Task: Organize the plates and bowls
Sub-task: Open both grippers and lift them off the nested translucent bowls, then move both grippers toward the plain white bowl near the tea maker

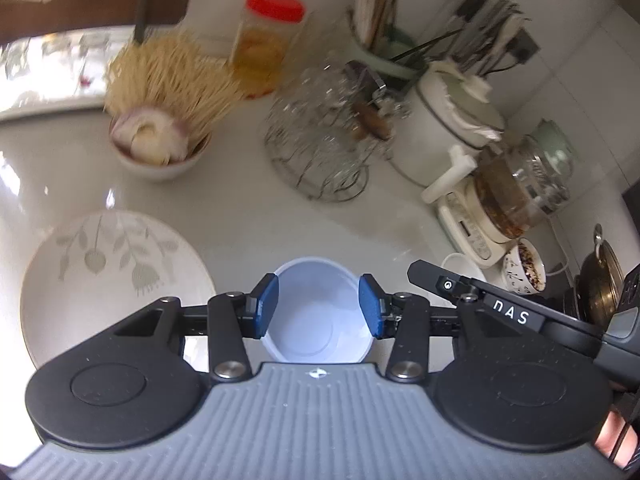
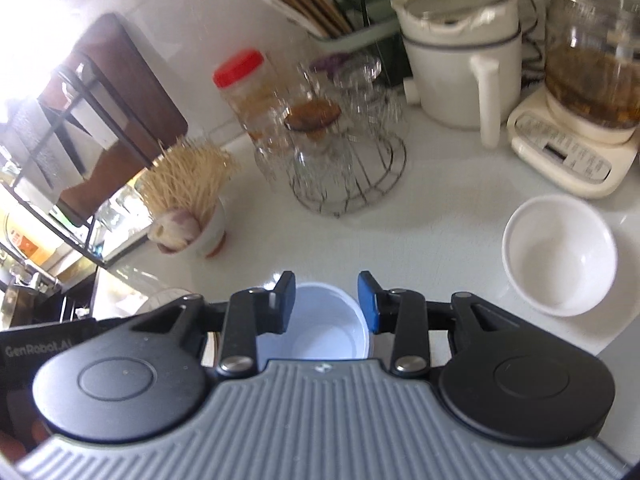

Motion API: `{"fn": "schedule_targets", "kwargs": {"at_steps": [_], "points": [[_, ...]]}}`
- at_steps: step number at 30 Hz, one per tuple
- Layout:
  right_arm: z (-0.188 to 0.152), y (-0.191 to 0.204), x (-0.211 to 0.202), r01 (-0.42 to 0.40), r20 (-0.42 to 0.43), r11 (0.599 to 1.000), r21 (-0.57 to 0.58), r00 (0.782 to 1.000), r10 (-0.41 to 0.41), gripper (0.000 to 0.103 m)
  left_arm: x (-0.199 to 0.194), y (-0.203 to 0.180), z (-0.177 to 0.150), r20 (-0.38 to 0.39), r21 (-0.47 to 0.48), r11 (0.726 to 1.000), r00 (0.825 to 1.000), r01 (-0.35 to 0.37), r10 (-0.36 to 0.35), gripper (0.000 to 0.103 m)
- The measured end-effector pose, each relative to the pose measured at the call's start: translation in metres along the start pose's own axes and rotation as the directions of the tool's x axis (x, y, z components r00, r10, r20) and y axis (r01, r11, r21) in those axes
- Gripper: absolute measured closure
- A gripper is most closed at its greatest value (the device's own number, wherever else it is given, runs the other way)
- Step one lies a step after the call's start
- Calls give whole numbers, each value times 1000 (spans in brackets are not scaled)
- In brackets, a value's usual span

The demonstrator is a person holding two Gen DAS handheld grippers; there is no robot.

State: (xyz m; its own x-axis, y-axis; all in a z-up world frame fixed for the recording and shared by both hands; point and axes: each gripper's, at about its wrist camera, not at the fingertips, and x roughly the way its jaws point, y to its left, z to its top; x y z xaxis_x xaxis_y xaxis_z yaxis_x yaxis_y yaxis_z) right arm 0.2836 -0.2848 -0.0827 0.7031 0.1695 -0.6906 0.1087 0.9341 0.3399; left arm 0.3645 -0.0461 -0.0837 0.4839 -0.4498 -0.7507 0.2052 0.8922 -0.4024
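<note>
A small pale white bowl (image 1: pixel 316 320) stands upright on the white counter (image 1: pixel 248 216), seen from above between the blue pads of my left gripper (image 1: pixel 318 306). The jaws stand open and the pads do not press on the rim. In the right wrist view the same bowl (image 2: pixel 324 332) lies under my right gripper (image 2: pixel 326 300), which is also open and holds nothing. A leaf-patterned plate (image 1: pixel 116 264) lies flat to the left of the bowl. A second white bowl (image 2: pixel 560 256) sits empty to the right. The right gripper's black body (image 1: pixel 500 312) reaches in beside the left one.
Along the back stand a bowl of toothpicks and onion (image 1: pixel 156 148), a red-lidded jar (image 1: pixel 264 40), a wire rack of glasses (image 1: pixel 320 140), a white pot (image 1: pixel 444 132) and a glass kettle (image 1: pixel 516 192). A used cup (image 1: pixel 524 272) and a metal pot (image 1: pixel 600 288) are at right.
</note>
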Motion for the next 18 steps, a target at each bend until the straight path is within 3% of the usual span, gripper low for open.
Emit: {"fn": "schedule_targets", "kwargs": {"at_steps": [8, 18], "points": [[-5, 1, -36, 45, 121, 999, -18, 992, -42, 65, -18, -22, 1, 34, 117, 992, 998, 53, -57, 53], [-20, -13, -62, 98, 183, 995, 33, 978, -102, 65, -15, -44, -7, -2, 200, 973, 993, 116, -118, 53]]}}
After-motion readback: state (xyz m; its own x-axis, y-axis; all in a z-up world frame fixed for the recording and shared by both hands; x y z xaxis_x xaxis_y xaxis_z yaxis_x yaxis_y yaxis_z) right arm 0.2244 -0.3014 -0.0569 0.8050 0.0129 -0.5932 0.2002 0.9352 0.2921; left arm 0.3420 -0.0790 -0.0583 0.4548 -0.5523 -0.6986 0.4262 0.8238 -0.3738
